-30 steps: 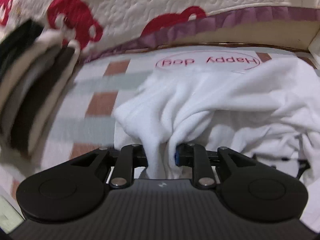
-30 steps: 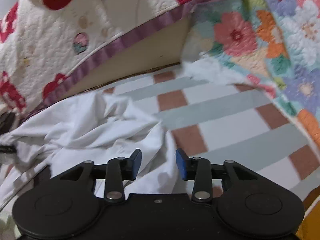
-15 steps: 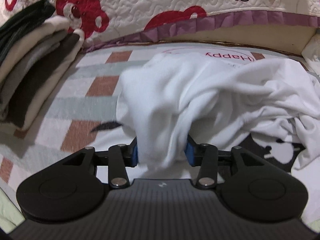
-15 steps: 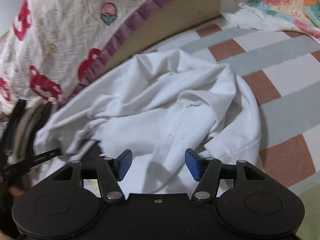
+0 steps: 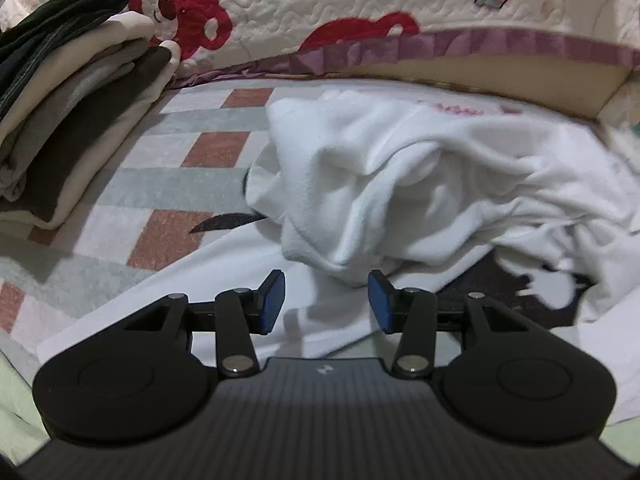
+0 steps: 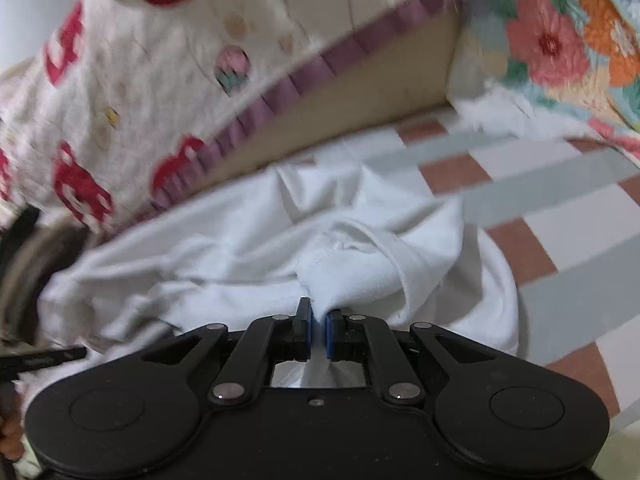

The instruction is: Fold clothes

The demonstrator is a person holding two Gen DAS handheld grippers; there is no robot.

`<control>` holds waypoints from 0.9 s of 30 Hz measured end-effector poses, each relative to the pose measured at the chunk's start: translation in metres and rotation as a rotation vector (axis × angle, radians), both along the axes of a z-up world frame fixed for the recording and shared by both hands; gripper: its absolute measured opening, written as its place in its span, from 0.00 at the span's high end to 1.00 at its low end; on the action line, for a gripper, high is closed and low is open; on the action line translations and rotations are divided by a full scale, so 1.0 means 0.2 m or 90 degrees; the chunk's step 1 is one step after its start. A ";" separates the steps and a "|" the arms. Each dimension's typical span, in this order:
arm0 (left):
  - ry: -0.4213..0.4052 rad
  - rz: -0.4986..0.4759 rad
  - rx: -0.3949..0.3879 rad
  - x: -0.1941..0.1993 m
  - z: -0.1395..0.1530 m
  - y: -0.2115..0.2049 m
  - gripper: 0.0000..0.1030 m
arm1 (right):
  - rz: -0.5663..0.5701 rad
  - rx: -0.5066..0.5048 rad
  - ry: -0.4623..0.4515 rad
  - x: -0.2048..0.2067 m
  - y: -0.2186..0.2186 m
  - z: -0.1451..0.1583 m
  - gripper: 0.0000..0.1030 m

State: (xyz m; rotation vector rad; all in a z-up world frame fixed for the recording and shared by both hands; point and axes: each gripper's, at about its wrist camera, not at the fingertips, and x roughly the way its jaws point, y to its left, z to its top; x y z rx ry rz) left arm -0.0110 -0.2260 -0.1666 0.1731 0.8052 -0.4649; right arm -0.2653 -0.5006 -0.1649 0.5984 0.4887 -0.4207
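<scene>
— Where does the white garment (image 5: 400,184) lie?

— It sits crumpled on the checked mat (image 5: 168,184), in front of the quilted cover with red bears (image 5: 320,4). A dark print shows on its lower part.

— What of the left hand-held gripper (image 5: 326,306)?

— Its blue pads (image 5: 274,300) stand wide apart and hold nothing; a bunched fold of the garment lies just beyond them.

— And the right hand-held gripper (image 6: 318,330)?

— Its jaws are pinched together on a fold of the white garment (image 6: 352,260), and cloth shows through the gap behind them.

— Anything else?

— A stack of folded clothes (image 5: 68,120) rests on the mat to the left, apart from the garment. A floral quilt (image 6: 560,40) is at the far right.
</scene>
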 end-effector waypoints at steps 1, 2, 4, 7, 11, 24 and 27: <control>-0.003 -0.018 -0.021 -0.03 0.04 0.00 0.57 | 0.023 0.003 -0.011 0.01 0.02 0.02 0.92; -0.007 -0.035 -0.042 -0.06 0.07 0.00 0.57 | 0.046 0.006 -0.023 0.01 0.05 0.03 0.92; -0.013 -0.074 -0.083 -0.11 0.14 0.01 0.57 | 0.093 0.012 -0.046 0.02 0.10 0.06 0.92; -0.020 -0.159 -0.137 -0.22 0.25 -0.01 0.54 | 0.162 0.021 -0.080 0.04 0.17 0.11 0.92; -0.006 -0.211 -0.189 -0.28 0.33 0.01 0.51 | 0.255 0.033 -0.126 0.06 0.26 0.17 0.92; 0.157 -0.395 -0.170 -0.32 0.25 -0.12 0.44 | 0.397 0.020 -0.082 -0.01 0.46 0.12 0.92; 0.177 -0.398 -0.136 -0.33 0.16 -0.20 0.44 | 0.415 0.018 -0.063 -0.01 0.51 0.10 0.92</control>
